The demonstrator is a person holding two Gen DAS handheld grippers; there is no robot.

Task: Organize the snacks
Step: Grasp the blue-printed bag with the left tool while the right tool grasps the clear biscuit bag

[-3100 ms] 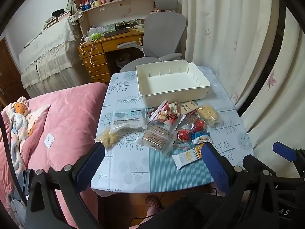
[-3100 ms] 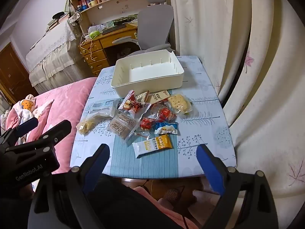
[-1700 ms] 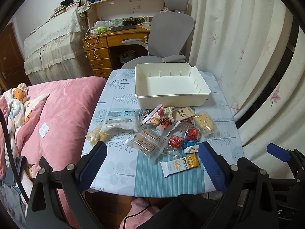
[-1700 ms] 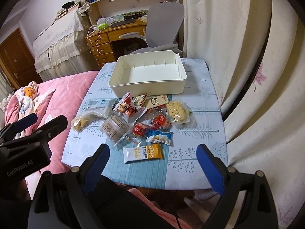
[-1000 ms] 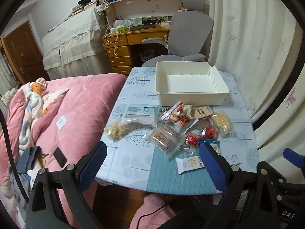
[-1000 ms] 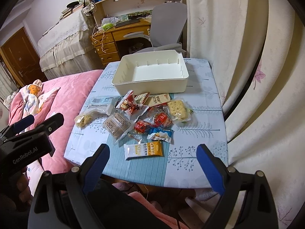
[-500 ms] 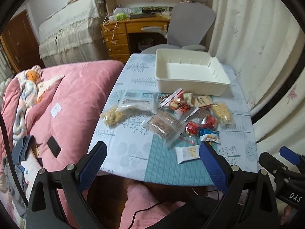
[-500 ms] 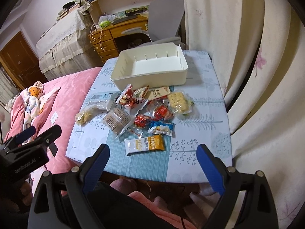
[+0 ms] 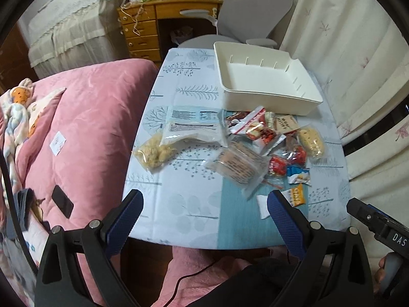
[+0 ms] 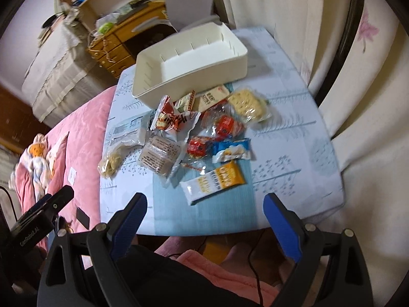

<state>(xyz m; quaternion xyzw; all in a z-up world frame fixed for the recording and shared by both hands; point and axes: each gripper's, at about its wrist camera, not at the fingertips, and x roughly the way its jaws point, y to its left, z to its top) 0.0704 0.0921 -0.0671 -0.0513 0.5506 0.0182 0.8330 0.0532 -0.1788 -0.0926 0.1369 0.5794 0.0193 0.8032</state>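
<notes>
Since half a second ago both tongs have come closer to the table (image 9: 194, 204), and the snack pile fills more of each view. The left gripper (image 9: 204, 207) hangs spread and empty over the near table edge. The right gripper (image 10: 204, 208) is likewise spread and holding nothing; the oat bar (image 10: 214, 181), printed "OATS", lies just beyond the gap between its fingers. Past it sit a blue packet (image 10: 231, 151), red candies (image 10: 198, 147), a clear-wrapped cake (image 10: 161, 156) and a yellow biscuit pack (image 10: 249, 105). Farthest is the empty white bin (image 10: 194, 58). The left gripper's body reads "GenRobot.AI"; the right gripper's body shows "DAS".
</notes>
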